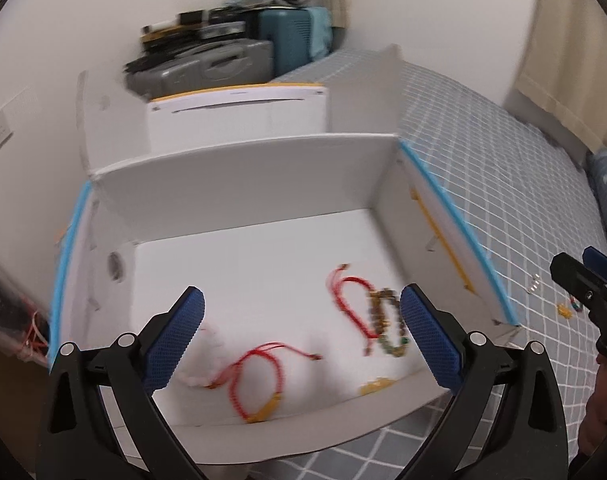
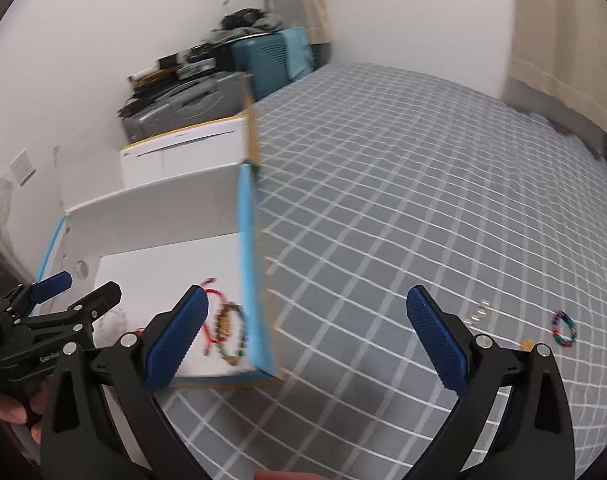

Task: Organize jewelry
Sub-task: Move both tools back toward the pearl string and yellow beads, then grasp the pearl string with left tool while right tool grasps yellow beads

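Note:
An open white box (image 1: 243, 184) with blue edges sits on the bed. Inside lie a red cord bracelet (image 1: 259, 380), a second red cord bracelet (image 1: 349, 304), a brown and green bead bracelet (image 1: 387, 324), a pale bead bracelet (image 1: 199, 376) and a small yellow piece (image 1: 375, 386). My left gripper (image 1: 303, 340) is open and empty above the box. My right gripper (image 2: 307, 340) is open and empty beside the box's right wall (image 2: 249, 280). On the bedspread lie a multicoloured bead bracelet (image 2: 563, 328), small silver pieces (image 2: 479, 314) and a yellow piece (image 2: 525, 345).
The grey checked bedspread (image 2: 403, 200) stretches to the right. Behind the box stand a white carton (image 1: 239, 116), grey cases (image 1: 207, 68) and a teal suitcase (image 1: 291, 40) against the wall. Beige curtains (image 2: 563, 60) hang at the far right.

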Available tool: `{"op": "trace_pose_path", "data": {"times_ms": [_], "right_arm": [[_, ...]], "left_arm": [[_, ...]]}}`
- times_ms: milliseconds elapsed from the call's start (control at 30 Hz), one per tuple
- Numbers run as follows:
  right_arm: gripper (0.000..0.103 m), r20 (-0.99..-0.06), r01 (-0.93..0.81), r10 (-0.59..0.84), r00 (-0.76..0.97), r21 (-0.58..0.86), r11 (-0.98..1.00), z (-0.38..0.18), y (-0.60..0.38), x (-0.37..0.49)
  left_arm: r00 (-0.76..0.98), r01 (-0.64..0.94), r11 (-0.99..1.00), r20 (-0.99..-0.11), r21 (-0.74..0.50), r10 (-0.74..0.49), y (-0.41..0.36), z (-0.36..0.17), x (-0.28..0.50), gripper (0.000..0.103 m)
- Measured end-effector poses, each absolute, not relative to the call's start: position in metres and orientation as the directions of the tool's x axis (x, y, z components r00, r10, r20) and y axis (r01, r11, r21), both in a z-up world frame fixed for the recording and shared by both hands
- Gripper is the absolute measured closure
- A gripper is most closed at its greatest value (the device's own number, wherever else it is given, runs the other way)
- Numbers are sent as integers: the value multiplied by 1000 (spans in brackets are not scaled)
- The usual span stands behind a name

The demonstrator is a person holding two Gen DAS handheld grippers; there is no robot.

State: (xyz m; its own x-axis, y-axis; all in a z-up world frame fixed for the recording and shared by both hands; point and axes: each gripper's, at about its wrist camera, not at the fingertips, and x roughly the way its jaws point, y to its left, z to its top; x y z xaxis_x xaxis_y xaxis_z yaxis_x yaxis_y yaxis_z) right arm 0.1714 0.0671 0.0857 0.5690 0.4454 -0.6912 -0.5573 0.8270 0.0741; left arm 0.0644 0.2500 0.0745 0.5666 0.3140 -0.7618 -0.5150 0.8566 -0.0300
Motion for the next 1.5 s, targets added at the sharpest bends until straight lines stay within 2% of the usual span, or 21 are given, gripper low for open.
{"op": "trace_pose_path", "data": {"times_ms": [433, 767, 1233, 1367, 1500], "right_arm": [[7, -683, -333, 285, 673, 65, 941, 75, -56, 193], [7, -697, -197, 187, 693, 67, 978, 40, -133, 214], [8, -714, -145, 137, 686, 51, 988, -25, -167, 258], [8, -723, -142, 106, 683, 11, 990, -44, -166, 266], [14, -729, -149, 106, 676, 6, 989, -60, -166, 274]], "left_arm": [[632, -308, 951, -753, -29, 182, 157, 69, 138, 6], [647, -144, 989, -759, -22, 77, 85, 48, 195, 6], [636, 9, 1000, -772, -24, -24, 21, -27, 275, 6], [628, 22, 1000, -778, 1, -13, 13, -46, 285, 7], [636, 22, 999, -770, -36, -42, 13, -58, 295, 8]]}}
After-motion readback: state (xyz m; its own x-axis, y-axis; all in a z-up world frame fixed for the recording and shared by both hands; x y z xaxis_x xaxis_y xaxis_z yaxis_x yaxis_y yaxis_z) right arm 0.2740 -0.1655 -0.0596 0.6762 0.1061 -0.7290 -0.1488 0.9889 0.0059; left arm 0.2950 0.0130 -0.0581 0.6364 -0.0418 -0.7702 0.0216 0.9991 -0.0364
